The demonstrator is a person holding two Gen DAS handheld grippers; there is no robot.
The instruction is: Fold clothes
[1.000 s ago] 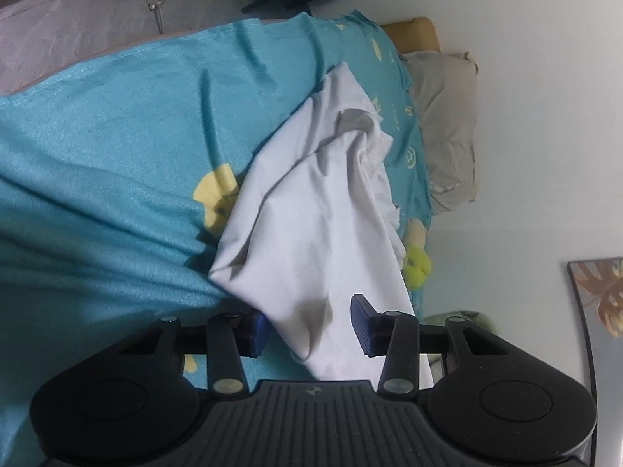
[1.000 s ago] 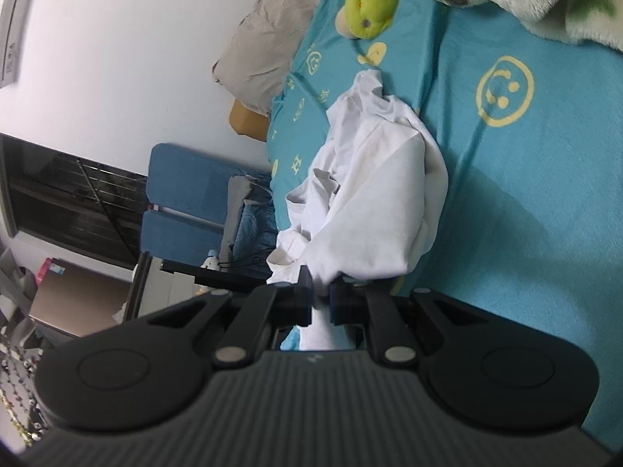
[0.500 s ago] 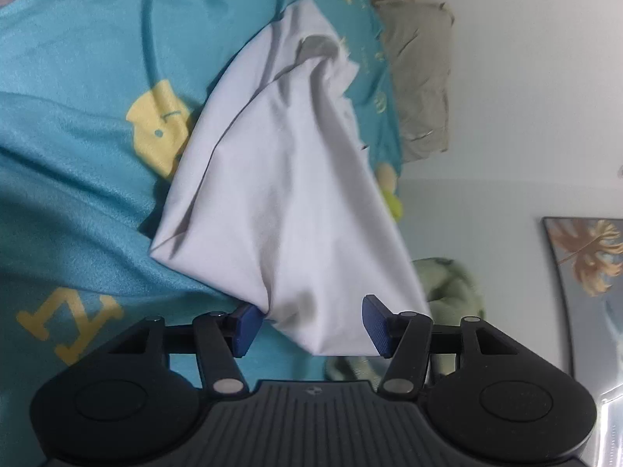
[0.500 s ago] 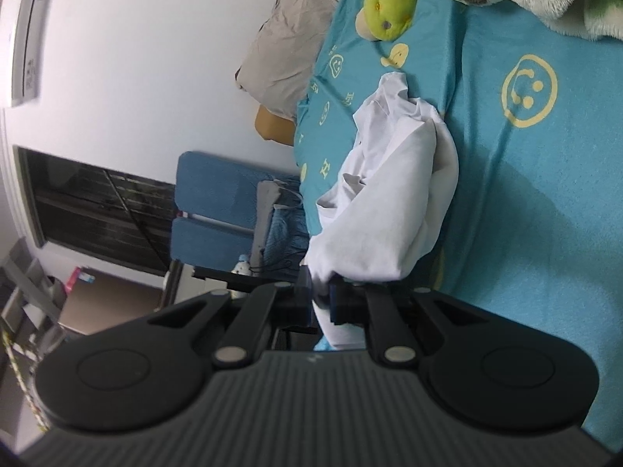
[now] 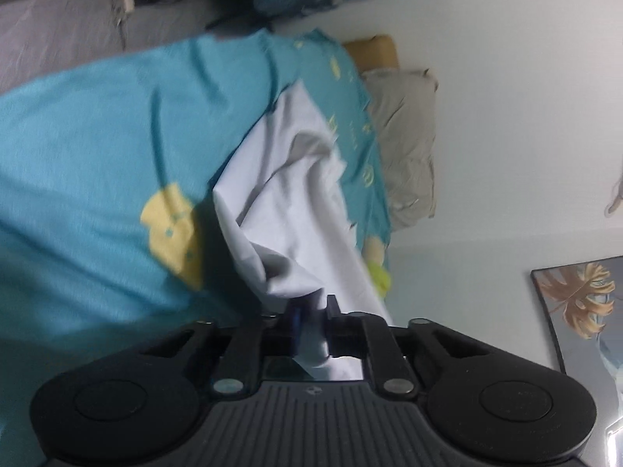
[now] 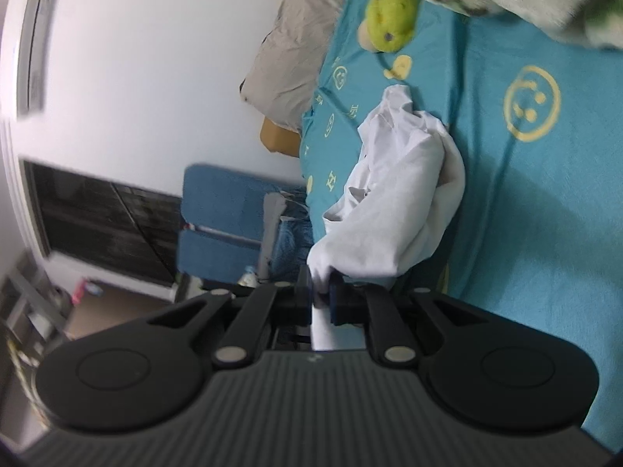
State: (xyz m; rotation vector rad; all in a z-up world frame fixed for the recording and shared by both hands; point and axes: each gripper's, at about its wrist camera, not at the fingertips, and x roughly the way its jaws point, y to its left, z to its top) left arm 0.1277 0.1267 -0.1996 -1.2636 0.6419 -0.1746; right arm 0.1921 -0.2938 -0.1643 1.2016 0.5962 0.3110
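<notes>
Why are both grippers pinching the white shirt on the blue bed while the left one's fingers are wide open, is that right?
Not quite. In the left wrist view, the left gripper is shut on the white cotton shirt. The right gripper pinches it too, over the teal bed sheet.

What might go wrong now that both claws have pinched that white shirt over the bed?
The left claw and right claw each pinch only a small bunch of the white shirt, so an edge could slip free. The shirt hangs crumpled, so the fold may trap wrinkles. Dragged across the teal bedsheet, it might bump the green plush toy.
</notes>
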